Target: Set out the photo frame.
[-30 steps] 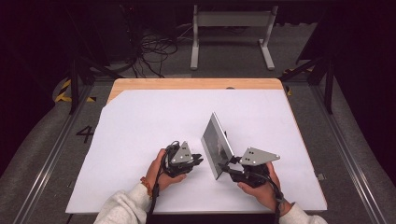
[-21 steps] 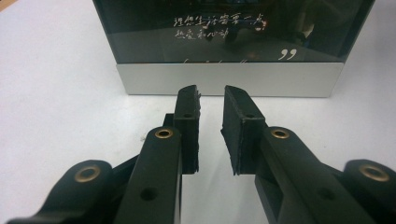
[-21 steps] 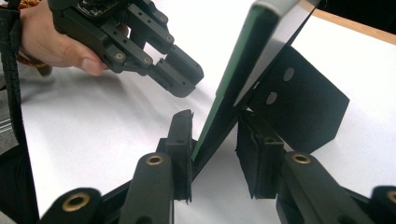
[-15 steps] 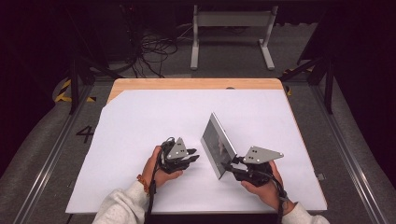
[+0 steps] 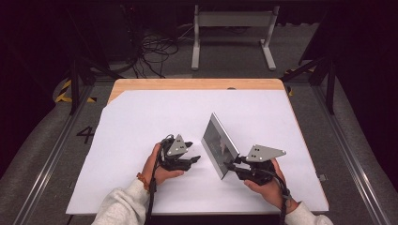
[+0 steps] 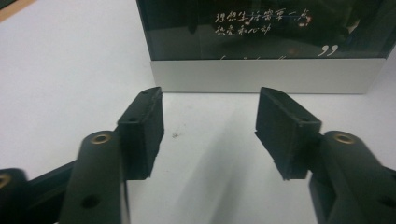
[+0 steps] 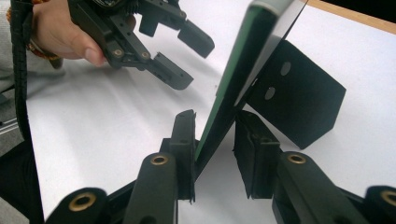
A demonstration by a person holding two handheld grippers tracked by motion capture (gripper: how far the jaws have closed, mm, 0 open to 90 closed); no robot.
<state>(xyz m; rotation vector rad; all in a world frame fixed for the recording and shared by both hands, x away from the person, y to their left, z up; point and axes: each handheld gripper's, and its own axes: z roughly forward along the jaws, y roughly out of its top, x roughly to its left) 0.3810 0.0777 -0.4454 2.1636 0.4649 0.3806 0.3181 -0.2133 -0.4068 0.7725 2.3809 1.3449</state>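
Observation:
A silver-edged picture frame [image 5: 218, 143] with a dark glass face stands tilted on the white table [image 5: 155, 112], propped on a black back stand [image 7: 299, 107]. My right gripper [image 5: 230, 165] is shut on the frame's near lower edge. In the right gripper view the frame [image 7: 243, 60] runs edge-on between the two pads of the right gripper [image 7: 215, 140]. My left gripper [image 5: 192, 152] is open and empty, a short way left of the frame's face. In the left gripper view, the left gripper [image 6: 210, 133] points at the frame's silver bottom border [image 6: 261, 77]. It is also visible across the frame as the left gripper [image 7: 191, 63].
A strip of bare wood [image 5: 197, 84] runs along the table's far edge. Beyond it, on the floor, are a grey metal stand [image 5: 232, 18] and loose cables [image 5: 150, 47]. Metal rails run along both sides of the table.
My left gripper has drifted slightly left, away from the frame. The frame and my right gripper have hardly moved.

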